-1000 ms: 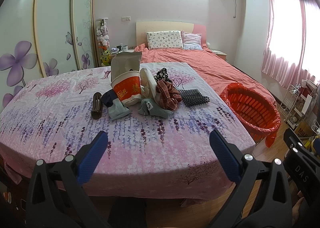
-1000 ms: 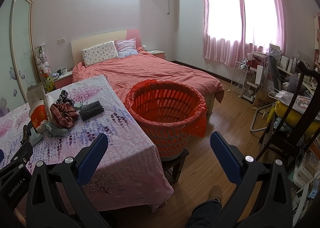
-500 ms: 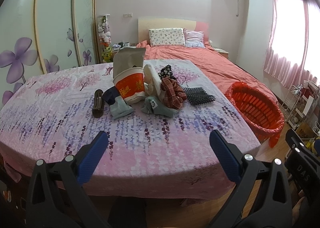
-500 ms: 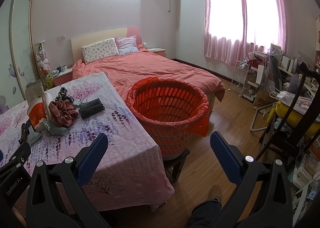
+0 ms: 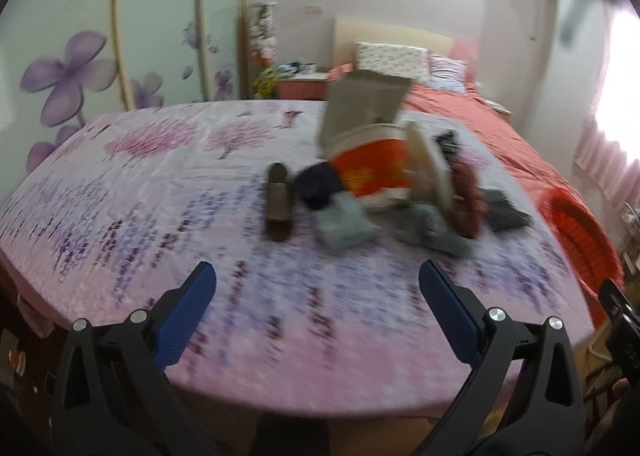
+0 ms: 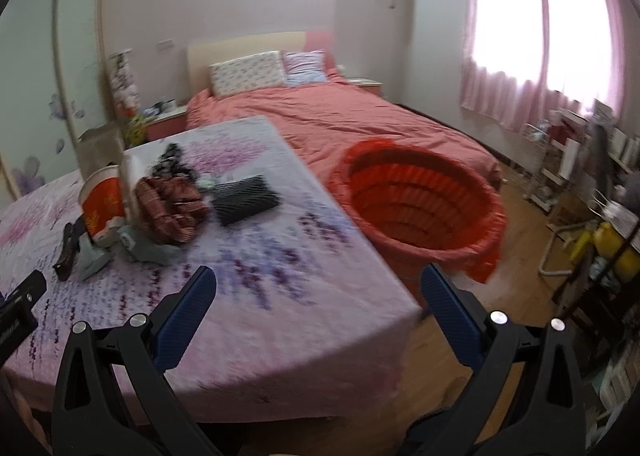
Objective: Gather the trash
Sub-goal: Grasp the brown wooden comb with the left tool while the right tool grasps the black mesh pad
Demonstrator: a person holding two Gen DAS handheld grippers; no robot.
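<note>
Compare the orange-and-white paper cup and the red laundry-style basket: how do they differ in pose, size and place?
Pose: the paper cup lies tipped among the pile; the red basket stands upright, mouth up.
Size: the cup is small; the basket is far larger.
Place: the cup rests on the floral table cover; the basket sits off the table, beside its edge.
Shared: both are open-topped containers in red-orange tones, and neither is held by any fingers.
</note>
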